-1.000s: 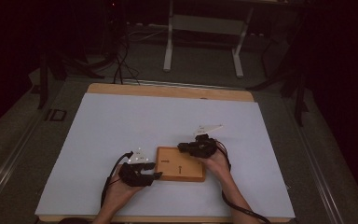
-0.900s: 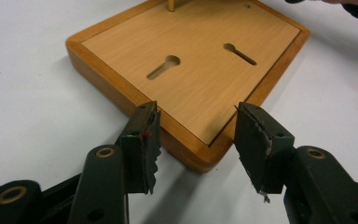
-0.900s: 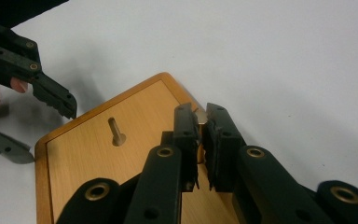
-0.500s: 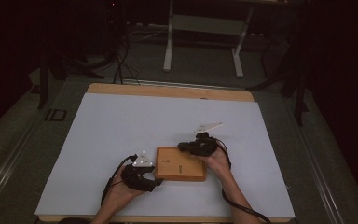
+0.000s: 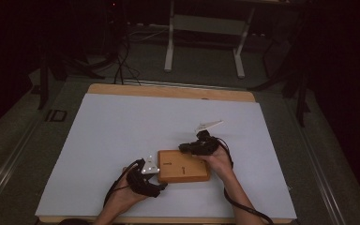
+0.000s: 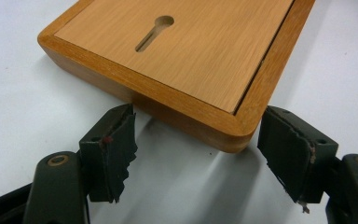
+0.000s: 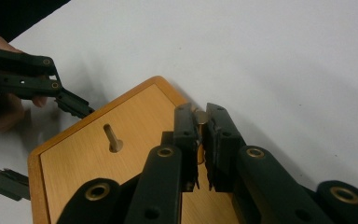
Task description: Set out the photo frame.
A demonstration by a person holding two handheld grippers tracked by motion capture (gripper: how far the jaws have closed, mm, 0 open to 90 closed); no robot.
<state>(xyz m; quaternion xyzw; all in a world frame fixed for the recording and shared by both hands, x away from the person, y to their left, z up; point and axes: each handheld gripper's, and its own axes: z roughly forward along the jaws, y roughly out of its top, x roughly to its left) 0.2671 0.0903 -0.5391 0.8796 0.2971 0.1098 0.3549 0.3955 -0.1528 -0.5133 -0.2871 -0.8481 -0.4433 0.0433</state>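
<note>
On the white-covered tabletop point(image 5: 122, 136), near the person's edge, lies a flat wooden box point(image 5: 183, 166) with a lighter inset panel on its upper face and two keyhole slots cut into that panel.

At the left of the high view, the left hand point(image 5: 122, 199) holds the left claw point(image 5: 161, 185) at the box's near-left corner, its grey three-cornered plate tilted up and a black cable looping back beside the wrist. In the left gripper view this left claw point(image 6: 196, 158) stands wide apart, one jaw on each side of the box's rounded corner point(image 6: 235, 130); the left jaw sits just beside the wood of the box's edge, the right jaw just off the corner, and whether either pad touches cannot be told. One keyhole slot point(image 6: 154, 31) shows on the panel beyond.

Further right, the right hand point(image 5: 220, 159) rests at the box's far-right corner with the right claw point(image 5: 183, 148) reaching over the box's far edge, its grey plate raised behind. In the right gripper view the right claw point(image 7: 200, 135) is drawn nearly together, pinching a small brass-coloured knob point(image 7: 200, 116) at the box's edge. The left claw point(image 7: 74, 106) appears farther off in that view, at the box's other corner, beside a keyhole slot point(image 7: 113, 139)
</note>
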